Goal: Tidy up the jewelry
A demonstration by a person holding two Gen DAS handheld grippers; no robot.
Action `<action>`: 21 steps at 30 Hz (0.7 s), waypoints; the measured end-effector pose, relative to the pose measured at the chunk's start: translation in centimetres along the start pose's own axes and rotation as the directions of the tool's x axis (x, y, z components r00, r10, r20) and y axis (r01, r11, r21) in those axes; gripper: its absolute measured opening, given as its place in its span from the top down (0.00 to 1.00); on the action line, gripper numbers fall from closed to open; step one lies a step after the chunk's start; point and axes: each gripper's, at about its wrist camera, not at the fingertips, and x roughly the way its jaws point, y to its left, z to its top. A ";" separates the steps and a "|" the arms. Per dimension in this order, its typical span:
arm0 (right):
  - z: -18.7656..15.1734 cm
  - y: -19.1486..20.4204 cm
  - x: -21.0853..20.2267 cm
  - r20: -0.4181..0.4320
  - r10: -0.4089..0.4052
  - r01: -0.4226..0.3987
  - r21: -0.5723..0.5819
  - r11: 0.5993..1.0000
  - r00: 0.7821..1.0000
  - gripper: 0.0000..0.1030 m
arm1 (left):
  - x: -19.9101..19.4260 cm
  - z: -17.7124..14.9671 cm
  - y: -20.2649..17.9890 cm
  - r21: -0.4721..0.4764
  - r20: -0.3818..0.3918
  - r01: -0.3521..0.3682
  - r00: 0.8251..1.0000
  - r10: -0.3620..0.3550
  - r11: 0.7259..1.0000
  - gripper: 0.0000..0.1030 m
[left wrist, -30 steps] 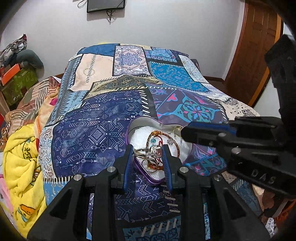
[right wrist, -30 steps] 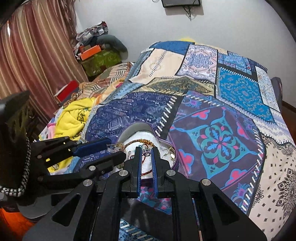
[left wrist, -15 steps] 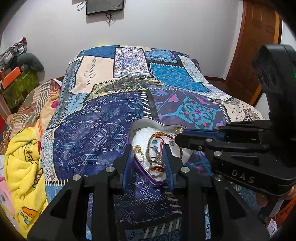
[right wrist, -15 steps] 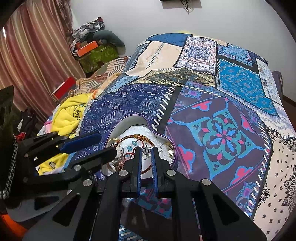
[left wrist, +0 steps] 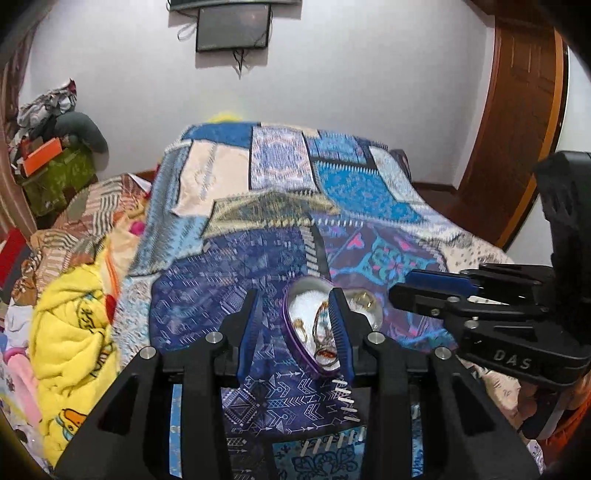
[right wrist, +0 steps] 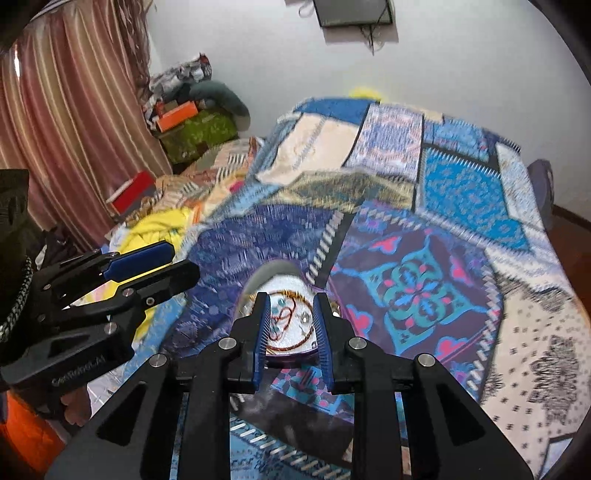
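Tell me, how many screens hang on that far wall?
1. A single dark screen hangs high on the white wall beyond the bed, with cables dangling beneath it. The wall's far edges fall outside both views, so another could be hidden.

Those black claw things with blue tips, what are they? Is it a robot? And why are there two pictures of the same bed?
It's not a robot. A person holds one grabbing tool in each hand, and each tool carries a small camera looking along its two fingers. So one picture comes from the left gripper and the other from the right gripper. Each camera also catches the other tool at the side of its picture.

Both point down at a bed with a patchwork bedspread. On it lies a heart-shaped tin with a purple rim, holding jewelry: a beaded bracelet and some rings.

Neither tool holds anything. The jaws of both are opening, with nothing between them.
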 end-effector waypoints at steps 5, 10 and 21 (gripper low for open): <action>1.0 1.3 -5.5 0.124 -0.024 0.026 -0.009 1.000 0.992 0.79 | -4.8 1.5 -0.5 -0.002 0.098 -0.006 0.995 0.006 1.000 0.65; 1.6 3.4 -12.9 0.303 -0.041 0.050 -0.021 0.999 0.952 0.79 | -11.4 2.9 -1.4 -0.003 0.241 -0.006 0.971 0.006 1.000 0.65; -1.0 8.8 -23.8 0.610 -0.129 0.170 -0.010 0.985 0.782 0.38 | -24.2 2.0 -4.6 0.025 0.523 -0.039 0.852 0.020 0.999 0.45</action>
